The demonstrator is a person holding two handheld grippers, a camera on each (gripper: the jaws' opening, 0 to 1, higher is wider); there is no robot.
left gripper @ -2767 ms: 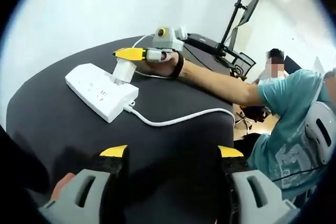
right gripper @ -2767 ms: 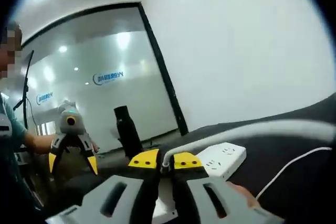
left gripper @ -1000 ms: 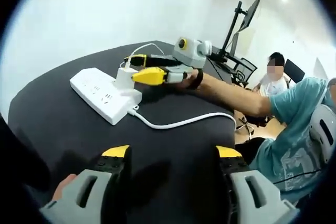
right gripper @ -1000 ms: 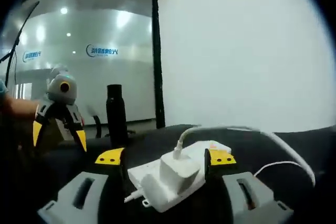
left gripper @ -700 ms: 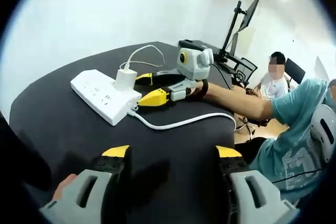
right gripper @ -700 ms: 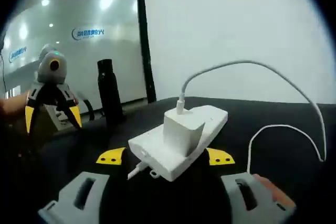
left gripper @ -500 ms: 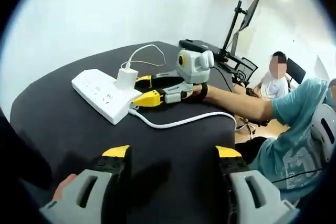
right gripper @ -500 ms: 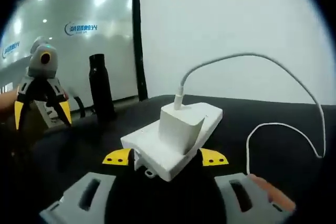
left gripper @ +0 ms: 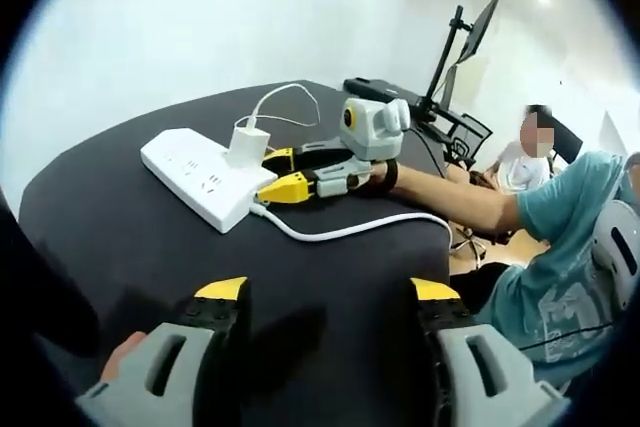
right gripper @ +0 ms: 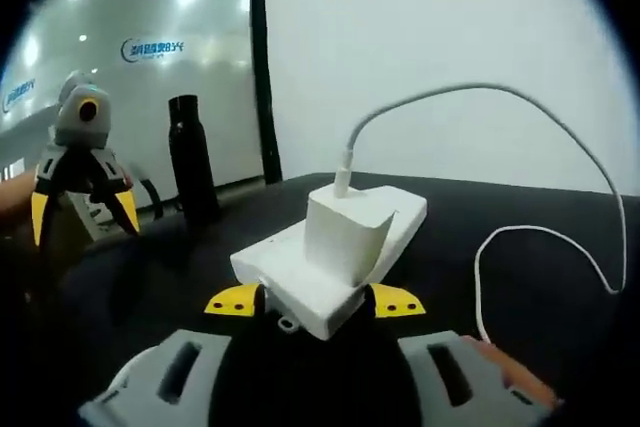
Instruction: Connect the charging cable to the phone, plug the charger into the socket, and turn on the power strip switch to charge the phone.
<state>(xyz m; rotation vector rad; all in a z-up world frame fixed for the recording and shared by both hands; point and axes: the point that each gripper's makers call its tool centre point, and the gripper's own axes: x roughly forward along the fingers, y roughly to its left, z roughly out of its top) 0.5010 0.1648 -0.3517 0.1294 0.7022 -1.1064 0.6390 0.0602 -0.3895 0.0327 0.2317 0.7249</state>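
Left gripper view first: my left tongs hang wide open over the near part of the black desk, holding nothing. Toward the far left edge sits the white strip with the charger already standing plugged into it, the cable looping up off its top. My right tongs come in from the right, low and level, yellow tips spread on either side of the strip's near end, where its thick lead leaves and snakes toward the desk's right edge. I can't pick out the phone here, so I can't say where it lies.

Right gripper view: the strip fills the middle, its end right between my open right tongs, which grip nothing. Whether the tips touch the casing I can't tell. The charger stands upright on it and the cable arcs over to the right, then drops to the desk. The left tongs show at the left, open, with a dark bottle standing beyond the strip.

My guess is I'm after the switch, which I can't actually make out. The worry: the strip isn't held down, so a push at its end may just slide it along the desk instead of flipping anything. A wide jaw could also bump the charger and work it loose, or snag the lead.
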